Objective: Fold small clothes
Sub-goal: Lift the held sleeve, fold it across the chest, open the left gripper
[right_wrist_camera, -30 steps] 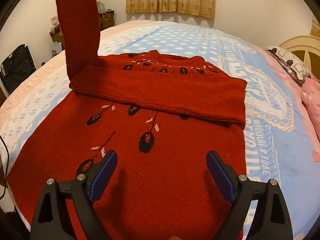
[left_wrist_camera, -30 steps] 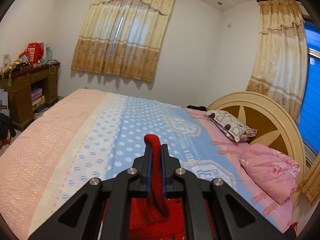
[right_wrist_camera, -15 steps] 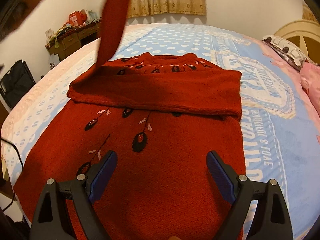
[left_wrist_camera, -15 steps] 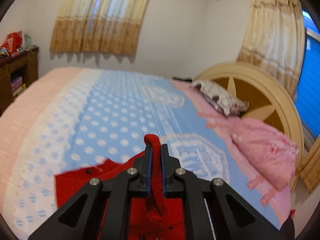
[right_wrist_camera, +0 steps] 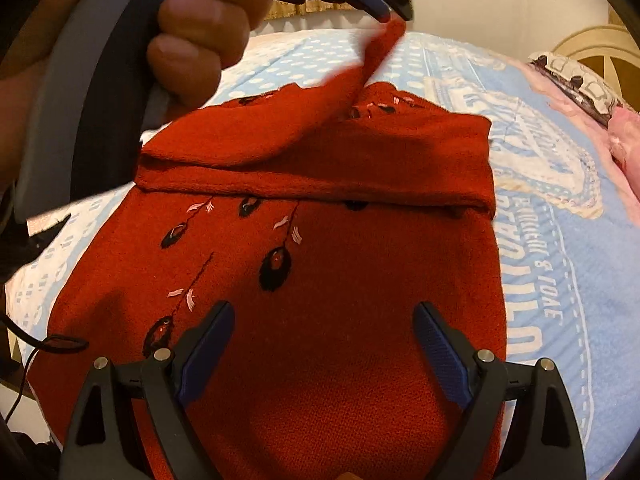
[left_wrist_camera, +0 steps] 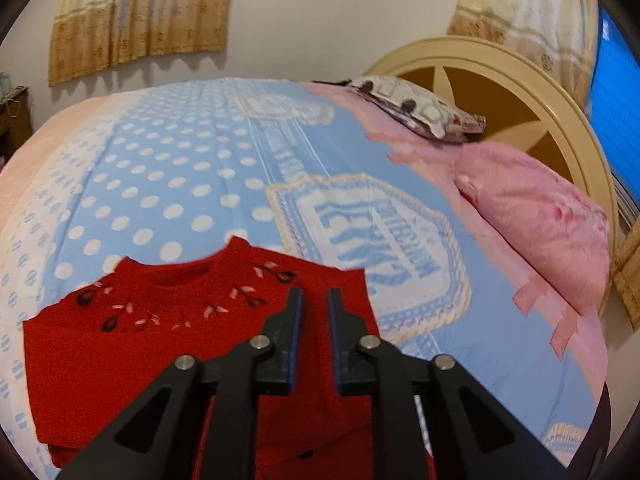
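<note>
Now left tool (left_wrist_camera: pixel 311 300) has parted, releasing sweater (right_wrist_camera: pixel 320 320) sleeve (right_wrist_camera: pixel 360 76).

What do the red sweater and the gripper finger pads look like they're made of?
The red sweater looks like knitted wool or acrylic: matte, with a fine looped grain and embroidered leaf motifs. The right gripper finger pads look like blue rubber or soft plastic: ridged surface, slight sheen. Exact fibre or compound can't be told.

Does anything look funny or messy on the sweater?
Yes. One sleeve isn't lying flat on the red sweater: its tip sticks up by the left gripper, over the neckline. Everything else on the bed looks tidy.
</note>
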A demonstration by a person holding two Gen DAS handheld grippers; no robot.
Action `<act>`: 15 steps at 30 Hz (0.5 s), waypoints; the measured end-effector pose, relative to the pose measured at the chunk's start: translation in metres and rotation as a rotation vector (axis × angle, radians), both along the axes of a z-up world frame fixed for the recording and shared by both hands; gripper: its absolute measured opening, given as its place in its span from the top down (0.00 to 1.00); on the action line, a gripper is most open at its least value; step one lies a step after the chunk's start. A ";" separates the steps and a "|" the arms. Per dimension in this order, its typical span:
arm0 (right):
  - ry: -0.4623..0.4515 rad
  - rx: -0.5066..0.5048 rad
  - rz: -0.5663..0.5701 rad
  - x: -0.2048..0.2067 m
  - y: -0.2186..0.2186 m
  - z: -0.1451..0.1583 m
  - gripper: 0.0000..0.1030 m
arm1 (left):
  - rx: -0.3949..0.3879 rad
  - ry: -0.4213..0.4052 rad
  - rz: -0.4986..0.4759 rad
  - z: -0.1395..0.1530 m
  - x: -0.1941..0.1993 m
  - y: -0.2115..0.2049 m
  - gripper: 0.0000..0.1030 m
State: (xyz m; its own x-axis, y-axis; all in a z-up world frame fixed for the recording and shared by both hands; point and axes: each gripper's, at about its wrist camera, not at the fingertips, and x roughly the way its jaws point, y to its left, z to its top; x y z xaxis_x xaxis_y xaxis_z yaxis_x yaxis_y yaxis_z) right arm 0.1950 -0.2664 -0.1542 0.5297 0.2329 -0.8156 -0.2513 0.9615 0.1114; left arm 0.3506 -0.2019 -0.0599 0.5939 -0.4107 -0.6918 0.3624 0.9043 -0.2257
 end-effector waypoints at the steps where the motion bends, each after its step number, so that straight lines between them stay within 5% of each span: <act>1: 0.003 0.005 0.000 0.000 0.000 0.000 0.12 | -0.004 0.001 -0.016 -0.001 -0.001 -0.001 0.73; 3: 0.006 0.012 -0.001 0.000 -0.001 -0.001 0.11 | 0.020 -0.031 -0.017 0.002 -0.009 0.004 0.41; 4: 0.007 0.014 -0.001 0.000 -0.001 -0.001 0.11 | 0.033 -0.057 -0.013 0.003 -0.014 0.008 0.36; 10: 0.013 0.037 -0.004 0.001 -0.004 -0.001 0.11 | 0.139 -0.129 0.043 -0.004 -0.040 0.072 0.23; 15: 0.015 0.049 -0.009 0.002 -0.006 -0.002 0.11 | 0.312 -0.132 0.226 -0.039 -0.072 0.168 0.21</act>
State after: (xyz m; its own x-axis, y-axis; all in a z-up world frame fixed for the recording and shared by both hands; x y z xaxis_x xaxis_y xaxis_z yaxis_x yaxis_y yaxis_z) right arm 0.1970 -0.2725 -0.1565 0.5199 0.2678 -0.8111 -0.2407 0.9570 0.1617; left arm 0.2786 -0.0335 -0.0992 0.7369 -0.0424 -0.6747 0.1544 0.9822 0.1069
